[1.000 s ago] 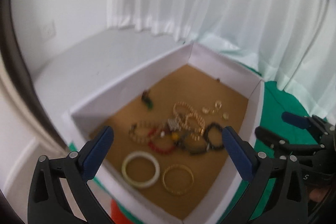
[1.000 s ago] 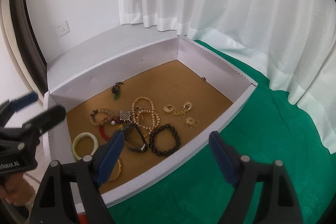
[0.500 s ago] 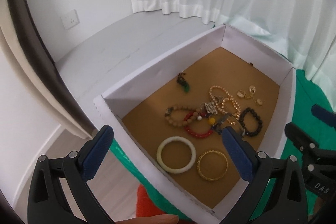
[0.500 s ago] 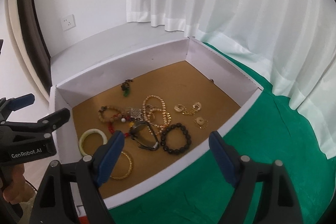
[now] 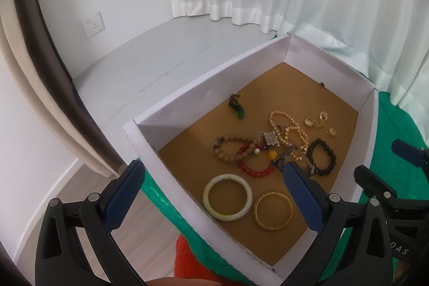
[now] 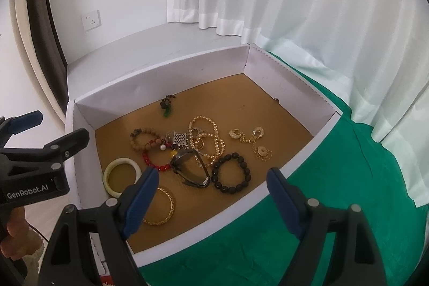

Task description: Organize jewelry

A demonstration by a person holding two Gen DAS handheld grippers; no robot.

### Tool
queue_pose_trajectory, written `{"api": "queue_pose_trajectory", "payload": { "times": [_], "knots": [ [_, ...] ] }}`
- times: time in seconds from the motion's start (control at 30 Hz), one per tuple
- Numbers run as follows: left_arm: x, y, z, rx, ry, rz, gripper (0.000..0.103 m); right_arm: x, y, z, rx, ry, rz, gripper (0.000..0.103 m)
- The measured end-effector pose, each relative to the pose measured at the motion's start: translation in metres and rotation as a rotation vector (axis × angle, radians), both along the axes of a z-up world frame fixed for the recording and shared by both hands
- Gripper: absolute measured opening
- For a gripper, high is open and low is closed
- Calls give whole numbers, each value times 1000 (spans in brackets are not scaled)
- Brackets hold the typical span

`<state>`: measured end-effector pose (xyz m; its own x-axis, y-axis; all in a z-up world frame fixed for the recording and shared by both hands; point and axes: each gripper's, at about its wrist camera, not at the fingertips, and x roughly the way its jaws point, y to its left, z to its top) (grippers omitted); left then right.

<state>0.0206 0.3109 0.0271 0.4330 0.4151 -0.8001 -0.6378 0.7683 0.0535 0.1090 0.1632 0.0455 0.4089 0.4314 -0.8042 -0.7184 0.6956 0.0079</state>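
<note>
We see tangled jewelry [image 6: 198,149] on the brown floor of a white box [image 6: 297,162], on green cloth [image 6: 335,205], our left hand-held gripper [image 5: 214,194] and right hand-held gripper [image 6: 211,194] both wide open, empty, above its near edges.

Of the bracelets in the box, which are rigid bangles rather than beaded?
Two: the pale green bangle and the gold bangle beside it, both smooth solid rings near the box's front corner.
</note>
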Motion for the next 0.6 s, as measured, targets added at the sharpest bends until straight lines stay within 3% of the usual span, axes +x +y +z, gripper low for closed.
{"api": "queue_pose_trajectory", "payload": {
  "times": [0.6],
  "knots": [
    [1, -2, -3, 8, -10, 10, 103, 2, 1, -6, -4, 25, 2, 84]
  ]
}}
